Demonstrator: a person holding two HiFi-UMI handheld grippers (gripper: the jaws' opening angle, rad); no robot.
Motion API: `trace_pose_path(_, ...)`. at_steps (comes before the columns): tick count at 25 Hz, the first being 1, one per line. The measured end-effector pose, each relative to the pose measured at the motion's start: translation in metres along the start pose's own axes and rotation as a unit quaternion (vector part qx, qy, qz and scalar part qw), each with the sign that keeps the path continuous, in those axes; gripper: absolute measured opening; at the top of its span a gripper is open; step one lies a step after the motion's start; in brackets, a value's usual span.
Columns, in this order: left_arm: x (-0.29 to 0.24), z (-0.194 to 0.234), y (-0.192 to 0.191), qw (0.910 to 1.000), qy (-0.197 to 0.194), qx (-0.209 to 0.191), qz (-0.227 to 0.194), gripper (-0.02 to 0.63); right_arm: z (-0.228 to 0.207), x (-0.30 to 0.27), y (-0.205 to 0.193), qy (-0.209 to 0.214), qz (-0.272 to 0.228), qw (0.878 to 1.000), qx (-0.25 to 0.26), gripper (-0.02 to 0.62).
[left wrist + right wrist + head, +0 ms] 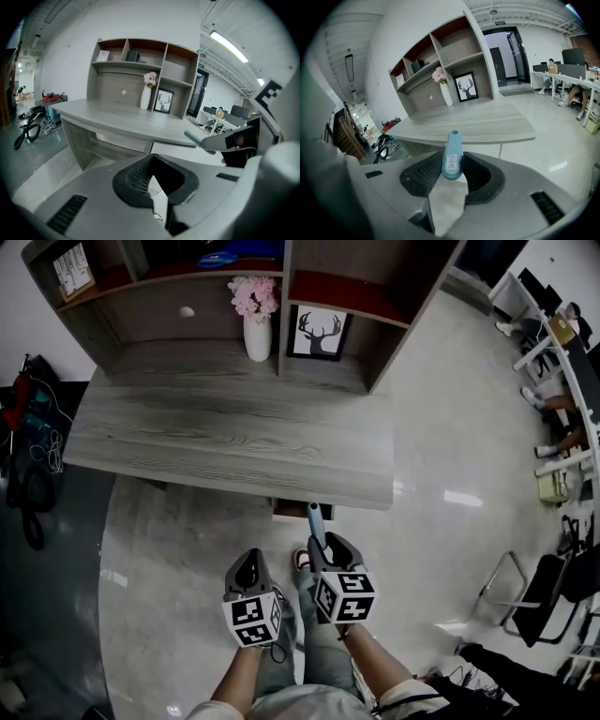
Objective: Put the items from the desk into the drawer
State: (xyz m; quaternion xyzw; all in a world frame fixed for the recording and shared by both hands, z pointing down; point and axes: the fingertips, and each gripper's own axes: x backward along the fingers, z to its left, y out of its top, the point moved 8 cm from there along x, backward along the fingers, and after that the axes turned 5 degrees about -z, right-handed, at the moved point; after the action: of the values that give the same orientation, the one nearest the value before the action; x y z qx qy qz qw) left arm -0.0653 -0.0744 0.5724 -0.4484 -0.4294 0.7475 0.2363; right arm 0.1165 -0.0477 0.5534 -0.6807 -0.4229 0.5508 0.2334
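My right gripper is shut on a light blue stick-shaped item with a small label, which juts forward from between the jaws. It hovers in front of the grey wooden desk, just short of the drawer that shows slightly pulled out under the desk's front edge. My left gripper hangs beside it to the left, shut with nothing in it. From the left gripper view the blue item points toward the drawer front. The desk top looks bare.
On the hutch shelf stand a white vase of pink flowers and a framed deer picture. Cables and gear lie on the floor at left. Chairs and other desks are at right. The person's legs are below the grippers.
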Motion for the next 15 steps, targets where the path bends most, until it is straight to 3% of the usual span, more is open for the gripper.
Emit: trace_pose_path(15,-0.053,0.021,-0.073,0.9992,0.021,0.012,0.031,-0.001,-0.033,-0.058,-0.07,0.014,0.07,0.997,0.032,0.133)
